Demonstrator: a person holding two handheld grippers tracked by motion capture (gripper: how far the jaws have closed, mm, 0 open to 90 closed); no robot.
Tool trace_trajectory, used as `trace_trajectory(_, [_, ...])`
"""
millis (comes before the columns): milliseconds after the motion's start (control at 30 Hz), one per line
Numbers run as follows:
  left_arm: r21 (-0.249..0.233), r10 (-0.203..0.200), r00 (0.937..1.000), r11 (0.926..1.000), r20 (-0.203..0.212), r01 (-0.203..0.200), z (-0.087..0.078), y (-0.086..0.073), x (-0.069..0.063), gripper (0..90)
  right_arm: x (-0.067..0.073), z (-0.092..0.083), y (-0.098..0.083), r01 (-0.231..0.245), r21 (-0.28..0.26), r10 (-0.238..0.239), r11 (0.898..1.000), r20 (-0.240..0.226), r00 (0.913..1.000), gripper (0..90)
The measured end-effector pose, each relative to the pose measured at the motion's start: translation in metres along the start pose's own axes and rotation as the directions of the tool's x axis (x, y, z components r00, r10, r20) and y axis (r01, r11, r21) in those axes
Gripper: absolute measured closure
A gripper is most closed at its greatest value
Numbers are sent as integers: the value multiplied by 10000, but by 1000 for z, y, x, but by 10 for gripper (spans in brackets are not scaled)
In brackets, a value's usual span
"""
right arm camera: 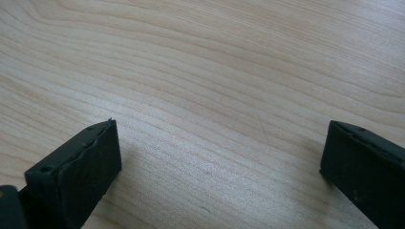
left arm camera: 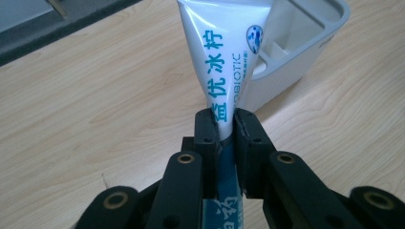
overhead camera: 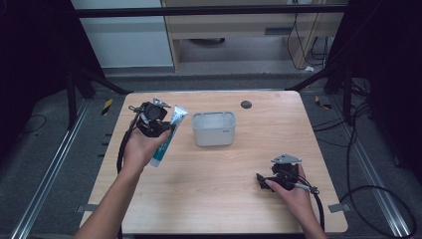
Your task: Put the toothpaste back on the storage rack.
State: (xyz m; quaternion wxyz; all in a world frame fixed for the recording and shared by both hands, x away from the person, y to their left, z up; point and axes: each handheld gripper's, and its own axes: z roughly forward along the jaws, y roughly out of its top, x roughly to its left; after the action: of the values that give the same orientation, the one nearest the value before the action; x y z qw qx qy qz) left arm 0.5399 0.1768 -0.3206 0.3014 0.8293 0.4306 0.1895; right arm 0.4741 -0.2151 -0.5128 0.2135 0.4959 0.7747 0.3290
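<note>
Toothpaste tube [overhead camera: 166, 139], white with teal print and a darker teal lower part, is pinched in the left gripper [overhead camera: 159, 130]. In the left gripper view the two black jaws press on the tube [left arm camera: 224, 81] from both sides about midway along it, with the flat crimped end pointing away from the gripper. Tube is off the tabletop [overhead camera: 224, 199], tilted, over the left part near the far edge. Just beside it, toward the middle of the far edge: pale grey open-top container [overhead camera: 214, 128], with an inner divider visible in the left gripper view [left arm camera: 296, 43]. Tube and container are apart. Right gripper [overhead camera: 263, 180] sits low near the right front corner, well apart from both. Its jaws are spread wide over bare wood [right arm camera: 215, 95], nothing between them. Small dark round disc [overhead camera: 245, 104] at the far edge behind the container.
</note>
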Motion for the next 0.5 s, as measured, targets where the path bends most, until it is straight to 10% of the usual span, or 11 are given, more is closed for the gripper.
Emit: trace_trajectory(500, [-772,85,9998,9970,-160,-97,-4,22,-15,804,0,0,0,3,3,-3,10000,1,10000,3])
